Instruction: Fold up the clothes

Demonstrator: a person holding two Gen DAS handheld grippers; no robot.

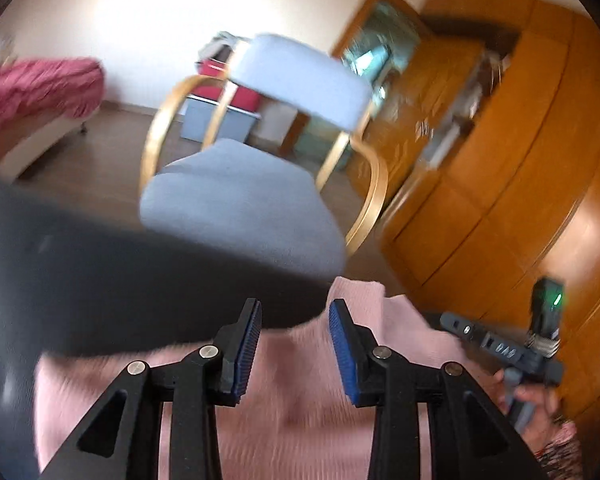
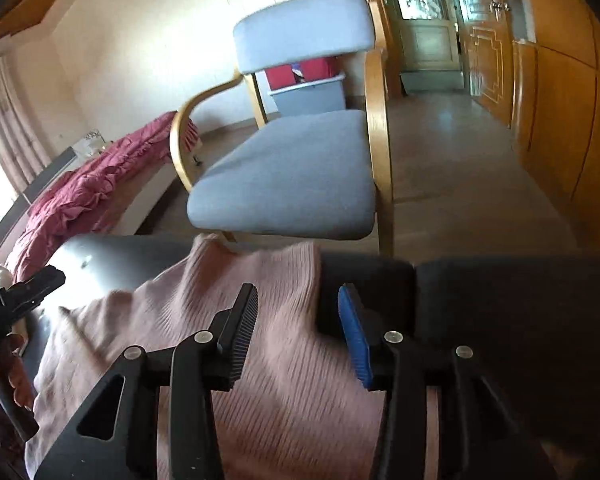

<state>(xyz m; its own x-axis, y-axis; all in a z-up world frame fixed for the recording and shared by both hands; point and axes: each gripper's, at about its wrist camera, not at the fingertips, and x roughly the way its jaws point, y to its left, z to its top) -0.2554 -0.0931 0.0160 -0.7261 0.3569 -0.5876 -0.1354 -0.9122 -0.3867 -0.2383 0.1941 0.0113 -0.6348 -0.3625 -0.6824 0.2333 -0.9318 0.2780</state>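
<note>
Pink ribbed sweater (image 2: 204, 320), one, on dark table (image 2: 500, 300), two grippers, left gripper (image 1: 295, 348) and right gripper (image 2: 300, 332), jaws apart, one grey armchair (image 2: 292, 168)

We note the left gripper (image 1: 295, 322): black angular linkage arms with triangular cut-outs, silver round pivot screws behind the fingers, ribbed blue pads (image 1: 342, 356) on the inner faces. The right gripper (image 2: 298, 312) is built alike, black frame, silver screws, one blue ribbed pad (image 2: 354, 340) on the right finger. Seen from the left wrist, its grey body carries a black module with a green light above the handle. A patterned knit sleeve (image 1: 560, 446) shows below that handle.
</note>
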